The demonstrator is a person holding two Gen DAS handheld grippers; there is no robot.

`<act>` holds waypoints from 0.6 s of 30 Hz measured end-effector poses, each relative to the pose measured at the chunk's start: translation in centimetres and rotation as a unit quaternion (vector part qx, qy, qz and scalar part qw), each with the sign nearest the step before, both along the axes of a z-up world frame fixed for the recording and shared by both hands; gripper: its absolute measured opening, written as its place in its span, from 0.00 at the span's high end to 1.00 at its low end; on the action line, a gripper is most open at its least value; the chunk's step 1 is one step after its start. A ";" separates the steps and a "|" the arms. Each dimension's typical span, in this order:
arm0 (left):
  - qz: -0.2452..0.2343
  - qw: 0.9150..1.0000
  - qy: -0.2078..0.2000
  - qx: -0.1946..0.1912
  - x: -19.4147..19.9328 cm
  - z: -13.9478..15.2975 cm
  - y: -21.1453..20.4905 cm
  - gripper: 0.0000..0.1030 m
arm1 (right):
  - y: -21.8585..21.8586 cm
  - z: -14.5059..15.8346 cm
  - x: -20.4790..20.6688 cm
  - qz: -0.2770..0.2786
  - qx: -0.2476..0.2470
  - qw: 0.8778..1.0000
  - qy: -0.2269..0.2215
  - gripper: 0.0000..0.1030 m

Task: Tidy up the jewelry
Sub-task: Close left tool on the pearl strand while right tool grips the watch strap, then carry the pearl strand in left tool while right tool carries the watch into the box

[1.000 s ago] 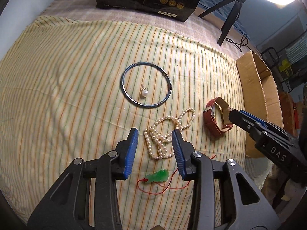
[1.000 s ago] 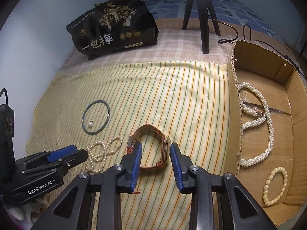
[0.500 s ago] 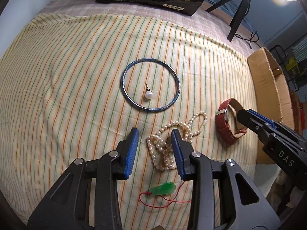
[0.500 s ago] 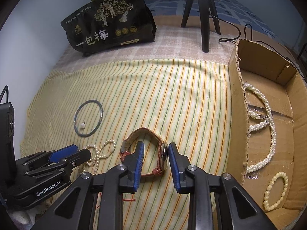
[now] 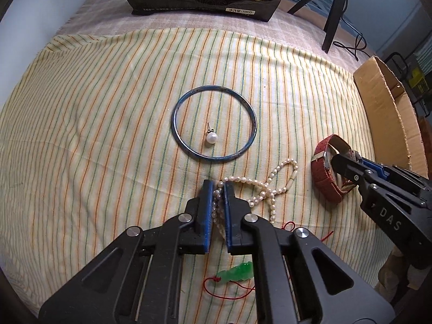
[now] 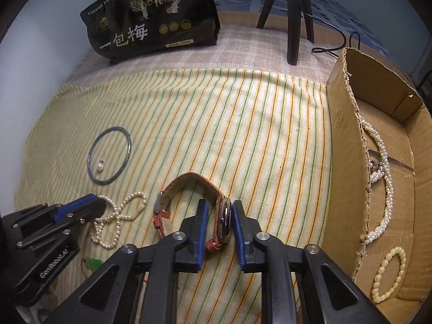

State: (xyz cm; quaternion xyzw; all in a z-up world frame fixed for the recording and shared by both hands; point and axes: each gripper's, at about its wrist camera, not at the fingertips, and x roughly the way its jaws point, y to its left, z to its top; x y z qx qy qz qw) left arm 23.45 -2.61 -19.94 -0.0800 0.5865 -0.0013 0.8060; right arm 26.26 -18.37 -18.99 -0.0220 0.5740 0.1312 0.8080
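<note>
grippers: two, left gripper (image 5: 216,189) and right gripper (image 6: 218,208), both pointing steeply down at the striped cloth (image 5: 94,113)
on the cloth: one pearl necklace (image 5: 266,186), one red-strapped watch (image 6: 216,213), one blue bangle (image 5: 214,122), one pearl earring (image 5: 211,138) inside the bangle, one green pendant (image 5: 237,271) on red cord
in the box: one twisted pearl rope (image 6: 383,178), one cream bead bracelet (image 6: 388,278), both on the floor of the cardboard box (image 6: 343,145)
left jaws: just been closing, now pinched together on a bunched part of the pearl necklace; rest of the strand looping out to the right of the tips
right jaws: just been closing, watch case and strap between the blue pads; right pad against the case, slight gap on the left pad side, so grip not fully clear
bangle: ahead of the left tips, apart from the necklace
pendant: behind the left tips, under the right finger
edges: box wall close on the right of the right jaws; black bag (image 6: 154,19) and tripod legs (image 6: 294,16) at the far edge
open room: wide bare cloth ahead of both jaws
</note>
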 end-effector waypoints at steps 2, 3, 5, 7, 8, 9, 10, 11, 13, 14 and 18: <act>0.003 1.000 0.000 -0.003 -0.1 0.1 0.1 0.95 | -0.2 0.1 0.0 0.001 0.003 1.000 -0.002 0.90; 0.005 1.000 0.000 -0.008 -0.1 0.2 0.3 0.95 | -0.2 0.1 -0.1 0.000 0.005 1.000 -0.002 0.90; 0.011 1.000 -0.001 -0.017 -0.2 0.6 0.5 0.95 | -0.4 0.2 -0.2 -0.001 0.009 1.000 -0.005 0.91; 0.013 1.000 -0.007 -0.026 -0.5 1.3 0.9 0.95 | -0.5 0.4 -0.4 -0.002 0.011 1.000 -0.008 0.91; 0.014 0.999 -0.010 -0.031 -0.6 1.7 1.0 0.95 | -0.6 0.6 -0.5 -0.003 0.013 1.000 -0.010 0.91; 0.014 0.999 -0.014 -0.036 -0.8 2.1 1.1 0.95 | -0.7 0.9 -0.6 -0.005 0.016 1.000 -0.013 0.91; 0.014 0.999 -0.020 -0.041 -0.9 2.5 1.2 0.95 | -0.8 1.2 -0.6 -0.007 0.019 1.000 -0.017 0.91; 0.014 0.999 -0.023 -0.043 -1.1 2.8 1.2 0.95 | -0.9 1.4 -0.7 -0.008 0.022 1.000 -0.019 0.91; 0.016 0.998 -0.034 -0.053 -1.4 3.8 1.6 0.95 | -1.4 2.1 -1.0 -0.013 0.029 0.999 -0.026 0.91; 0.019 0.997 -0.040 -0.060 -1.6 4.4 1.9 0.95 | -1.6 2.3 -1.0 -0.014 0.032 0.999 -0.029 0.91; 0.018 0.994 -0.063 -0.083 -2.2 6.6 2.4 0.95 | -1.9 3.7 -1.5 -0.015 0.042 0.998 -0.041 0.91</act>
